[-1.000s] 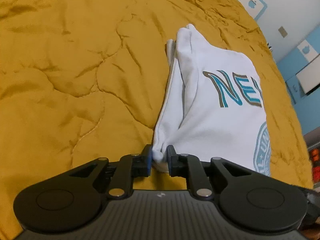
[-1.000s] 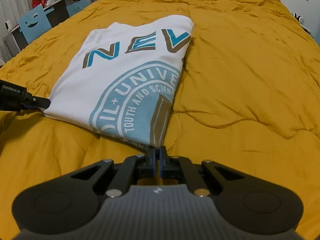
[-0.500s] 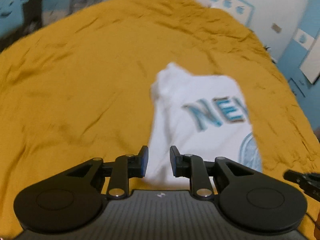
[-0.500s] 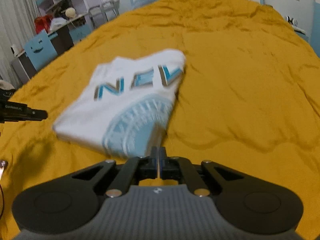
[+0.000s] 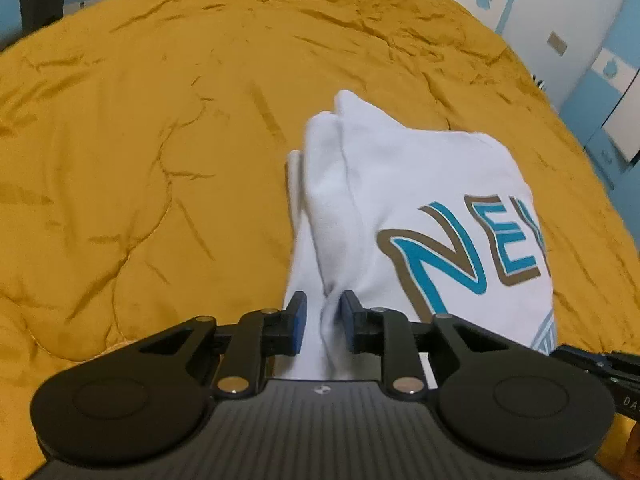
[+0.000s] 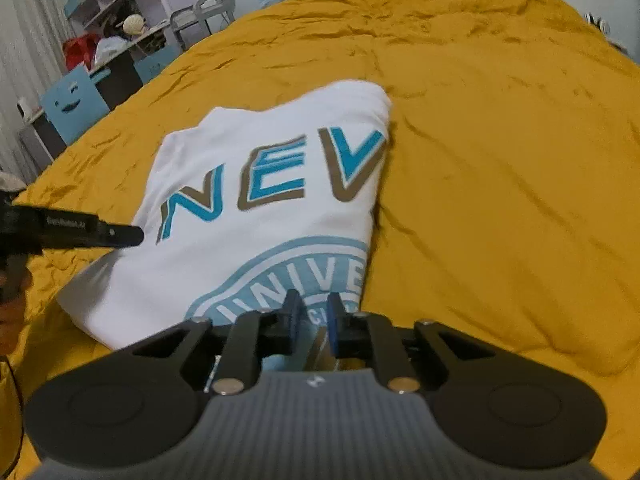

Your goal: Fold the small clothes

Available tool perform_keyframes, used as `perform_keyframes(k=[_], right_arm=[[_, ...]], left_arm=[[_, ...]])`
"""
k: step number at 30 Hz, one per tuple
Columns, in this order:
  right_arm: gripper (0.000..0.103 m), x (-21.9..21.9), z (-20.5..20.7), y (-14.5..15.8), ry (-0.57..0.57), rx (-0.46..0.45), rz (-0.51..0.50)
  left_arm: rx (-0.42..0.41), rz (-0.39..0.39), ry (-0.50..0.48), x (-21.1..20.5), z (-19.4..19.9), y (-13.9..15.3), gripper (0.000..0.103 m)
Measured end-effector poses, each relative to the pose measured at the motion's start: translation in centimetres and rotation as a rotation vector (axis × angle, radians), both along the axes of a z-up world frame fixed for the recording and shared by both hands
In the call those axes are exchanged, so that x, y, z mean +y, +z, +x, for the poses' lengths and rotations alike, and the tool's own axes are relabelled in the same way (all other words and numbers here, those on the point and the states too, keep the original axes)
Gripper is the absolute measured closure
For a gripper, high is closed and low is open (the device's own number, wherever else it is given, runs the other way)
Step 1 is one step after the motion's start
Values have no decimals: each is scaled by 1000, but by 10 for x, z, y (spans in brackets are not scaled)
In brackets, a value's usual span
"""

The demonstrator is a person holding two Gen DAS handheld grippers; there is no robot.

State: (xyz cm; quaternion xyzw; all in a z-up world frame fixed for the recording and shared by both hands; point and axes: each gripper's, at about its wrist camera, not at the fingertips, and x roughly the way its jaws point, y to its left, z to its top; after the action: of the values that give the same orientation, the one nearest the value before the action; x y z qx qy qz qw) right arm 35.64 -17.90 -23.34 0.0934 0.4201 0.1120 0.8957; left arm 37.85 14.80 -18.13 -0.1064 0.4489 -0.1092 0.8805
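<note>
I find the folded white shirt point(image 5: 420, 208) lying on the bed point(image 5: 140, 140); left hand-held gripper point(image 5: 323, 326) parted over its edge; right hand-held gripper point(image 6: 313, 322) likewise parted, gripping nothing.

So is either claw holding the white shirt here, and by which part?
Neither. The left claw and the right claw are both open over the near edge of the folded white shirt, gripping nothing.

shirt point(image 6: 256, 240): white, teal-and-brown letters, light blue round print
bedspread point(image 5: 140, 140): mustard yellow
gripper pads point(image 5: 298, 326): blue
</note>
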Motion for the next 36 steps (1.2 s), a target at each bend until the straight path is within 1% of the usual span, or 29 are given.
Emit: perform_keyframes(k=[1,2,3,4,5,6,7,8,9,10,11,12,14,15,18,19,21,22,23,27,28,31,33,35,36], right_arm=[[95,-2,-1,1,-1,1,1],[86,-4,-2,4,-7,-1,-17],[81,-5,-3,6,-7,-7,-34],[78,-7,-3,9,-7,-13,-44],[79,-10,-4,13,-5,-14,-46],[79,-14,-4,17,-4,-17,-44],[79,-18,-4,21,-7,-24,-40],[76,-21,0,26,-9,-30,-33],[73,-24,2,31,-7,-36,-21],[61,-26,5,35,-11,-44,-5],[49,-29,10,39,-21,-53,19],[44,-33,17,43,-30,-57,61],[27,-40,31,46,-52,-56,150],[25,-42,38,47,-56,-59,175],[22,-44,59,40,-55,-34,219],[22,-45,66,35,-59,-18,240],[22,-49,79,23,-72,14,286],[22,-52,85,16,-77,27,312],[22,-54,90,10,-84,38,341],[23,-65,112,-15,-127,75,465],[23,-67,117,-21,-137,85,493],[27,-73,138,-35,-159,106,557],[28,-77,150,-42,-163,106,594],[35,-78,159,-46,-175,112,624],[37,-80,165,-49,-179,114,635]], left_arm=[[3,-23,1,6,-1,0,78],[10,-35,4,10,-1,1,79],[12,-40,12,15,-2,4,79],[10,-18,37,17,-3,9,79],[2,8,62,21,-1,17,75],[-17,17,82,25,-2,24,71],[-41,2,102,31,-1,32,57],[-61,-24,109,34,1,37,40],[-79,-51,107,38,3,41,32],[-100,-81,101,40,7,46,20],[-112,-106,91,40,12,48,16],[-113,-133,77,39,19,48,15],[-91,-164,61,39,31,44,14],[-76,-172,61,39,38,40,13],[-14,-208,73,43,57,17,13],[14,-236,79,46,62,8,13],[52,-325,89,53,71,-8,13],[61,-382,102,58,75,-16,13],[65,-422,113,62,79,-23,13],[82,-556,132,70,98,-43,13],[83,-576,127,70,104,-46,13],[83,-588,99,61,120,-52,24],[86,-587,85,57,129,-54,27],[90,-585,72,54,137,-56,42],[93,-593,68,53,140,-56,46]])
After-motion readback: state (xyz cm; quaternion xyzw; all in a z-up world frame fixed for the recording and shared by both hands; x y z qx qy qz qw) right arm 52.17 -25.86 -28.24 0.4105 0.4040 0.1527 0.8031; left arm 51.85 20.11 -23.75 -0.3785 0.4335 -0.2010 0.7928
